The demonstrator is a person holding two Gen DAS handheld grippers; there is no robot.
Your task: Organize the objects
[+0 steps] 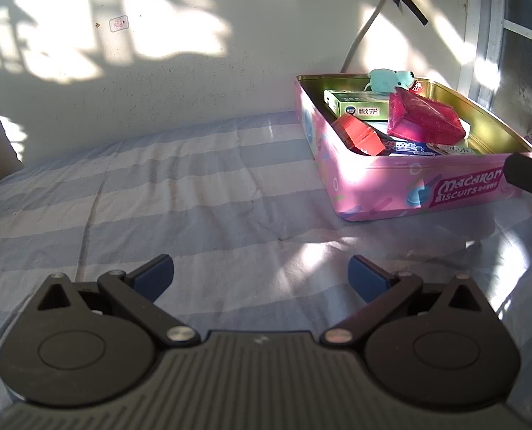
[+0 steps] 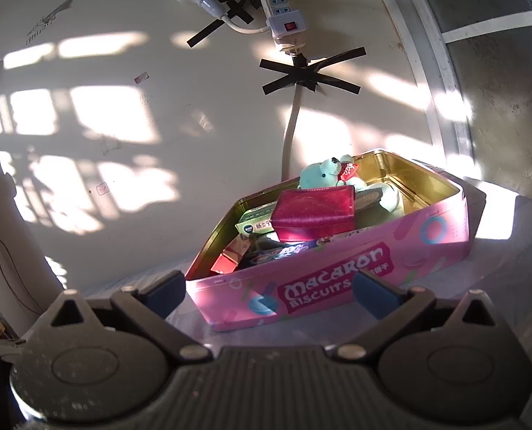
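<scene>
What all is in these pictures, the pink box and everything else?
tin: one, pink, gold inside, open, on the striped sheet
bear: one, mint green, at the tin's far end
pouch: one, shiny magenta, on top of the pile
green box: one, in the tin
red box: one, in the tin
blue pack: one, near the front wall
sheet: one, blue and white stripes
power strip: one, white, on the wall
left claw: open, empty
right claw: open, empty
</scene>
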